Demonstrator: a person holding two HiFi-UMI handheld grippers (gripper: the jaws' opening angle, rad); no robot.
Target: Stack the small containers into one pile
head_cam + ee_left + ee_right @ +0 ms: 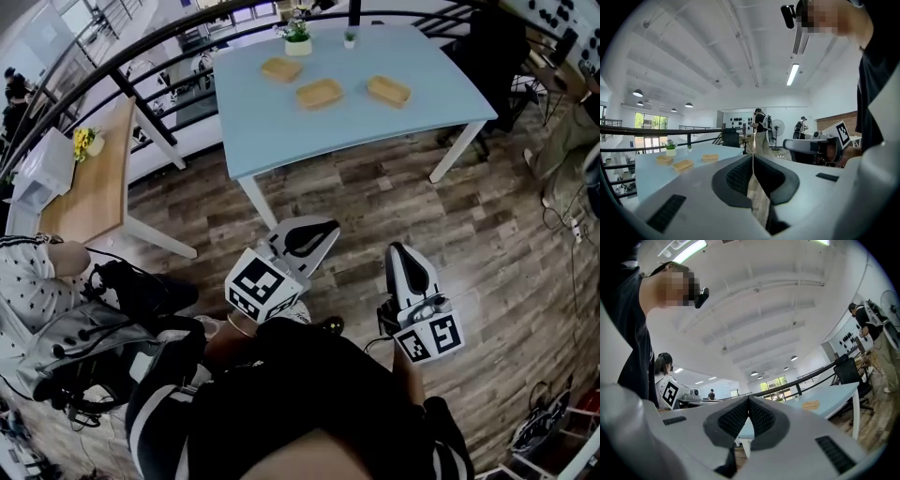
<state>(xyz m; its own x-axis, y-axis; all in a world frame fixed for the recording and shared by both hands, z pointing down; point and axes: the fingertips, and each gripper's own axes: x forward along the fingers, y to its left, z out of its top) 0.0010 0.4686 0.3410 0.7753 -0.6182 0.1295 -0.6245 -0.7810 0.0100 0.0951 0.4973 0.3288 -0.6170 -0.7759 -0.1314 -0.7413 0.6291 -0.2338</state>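
Well short of the far bench, two tools are held.
Empty, the left tool and the right tool are pressed together; three small containers are laid apart there.

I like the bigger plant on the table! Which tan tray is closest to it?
The leftmost tray, farthest back, just beside the bigger plant; the other two lie nearer the table's front edge.

Bright, even light fills the room, from a ceiling strip light and far windows. All three views bend strongly toward dark rounded corners. Shadows are soft.
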